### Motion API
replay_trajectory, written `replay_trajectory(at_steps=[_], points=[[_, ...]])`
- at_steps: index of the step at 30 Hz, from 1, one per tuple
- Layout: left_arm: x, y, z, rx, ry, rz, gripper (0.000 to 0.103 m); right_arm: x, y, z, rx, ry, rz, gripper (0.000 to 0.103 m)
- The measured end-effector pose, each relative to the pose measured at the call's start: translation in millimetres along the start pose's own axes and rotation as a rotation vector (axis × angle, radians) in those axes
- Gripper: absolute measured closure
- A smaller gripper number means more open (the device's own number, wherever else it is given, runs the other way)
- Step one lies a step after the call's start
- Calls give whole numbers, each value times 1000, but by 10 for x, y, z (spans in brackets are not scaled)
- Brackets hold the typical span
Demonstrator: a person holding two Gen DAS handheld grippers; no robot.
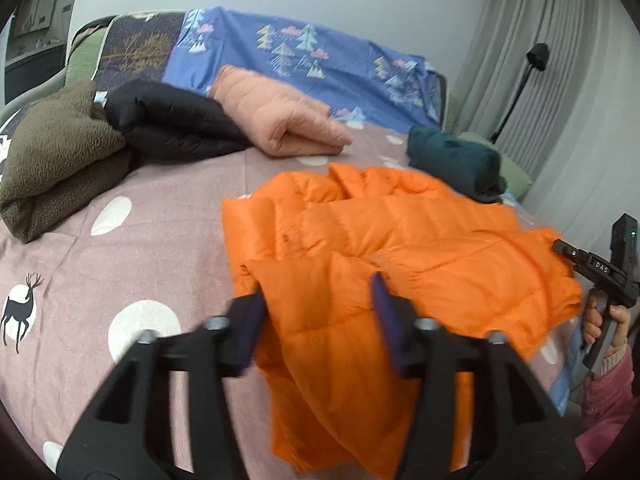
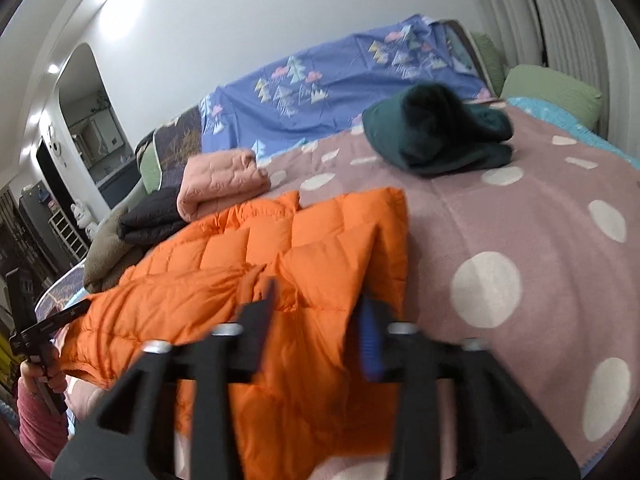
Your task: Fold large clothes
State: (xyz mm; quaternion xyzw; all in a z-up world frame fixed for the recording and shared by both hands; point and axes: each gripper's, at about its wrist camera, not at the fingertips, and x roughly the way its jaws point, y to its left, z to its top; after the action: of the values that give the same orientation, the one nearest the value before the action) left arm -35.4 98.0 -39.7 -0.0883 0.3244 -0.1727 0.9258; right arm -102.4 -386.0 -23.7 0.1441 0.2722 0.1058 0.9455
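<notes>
The orange puffer jacket (image 1: 392, 248) lies in the lower middle of both frames, on the pink dotted bedspread (image 1: 152, 248) of the bed, with its near edge hanging down toward the cameras. It looks partly folded: in the right wrist view a panel is turned over along the jacket's right side, yet the outline is loose and uneven, so I judge this garment about midway, with at least one more fold and a tidy-up left

The left tool (image 1: 318, 320) stands wide, its blue-padded fingers (image 1: 386, 312) either side of a hanging flap of orange cloth, nothing pinched. The right tool (image 2: 318, 328) is likewise spread wide over the jacket's near edge, cloth between the fingers but not clamped. In the left view the right tool's handle also shows at the right edge of the frame, held in a hand (image 1: 600, 320) with a pink sleeve

Other clothes appear finished: a brown fleece (image 1: 60, 160), a black padded garment (image 1: 172, 124) and a salmon quilted one (image 1: 280, 116) sit as folded bundles in the upper left of the left view, touching one another in a row. A dark green garment (image 2: 440, 132) rests apart, upper right of the right view, more bundled than neat. A blue tree-print sheet (image 1: 304, 52) covers the headboard behind
</notes>
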Motion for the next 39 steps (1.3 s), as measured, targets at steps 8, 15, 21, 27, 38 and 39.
replay_trajectory(at_steps=[8,15,21,27,38,39], points=[[-621,-118,-174,31,-96,-18,25,-423,54,-279,-53,23,17,44],[-679,-312,-581,106,62,-149,23,-373,172,-640,-139,146,80,44],[-413,-581,-764,169,157,-255,23,-171,377,-802,-252,250,99,44],[-356,-689,-520,222,99,-269,23,-165,626,-613,-379,169,102,44],[-178,-611,773,217,-209,-76,21,246,615,572,-255,-74,-39,44],[-130,-571,879,200,-214,-53,21,309,588,613,-236,-63,-50,44]])
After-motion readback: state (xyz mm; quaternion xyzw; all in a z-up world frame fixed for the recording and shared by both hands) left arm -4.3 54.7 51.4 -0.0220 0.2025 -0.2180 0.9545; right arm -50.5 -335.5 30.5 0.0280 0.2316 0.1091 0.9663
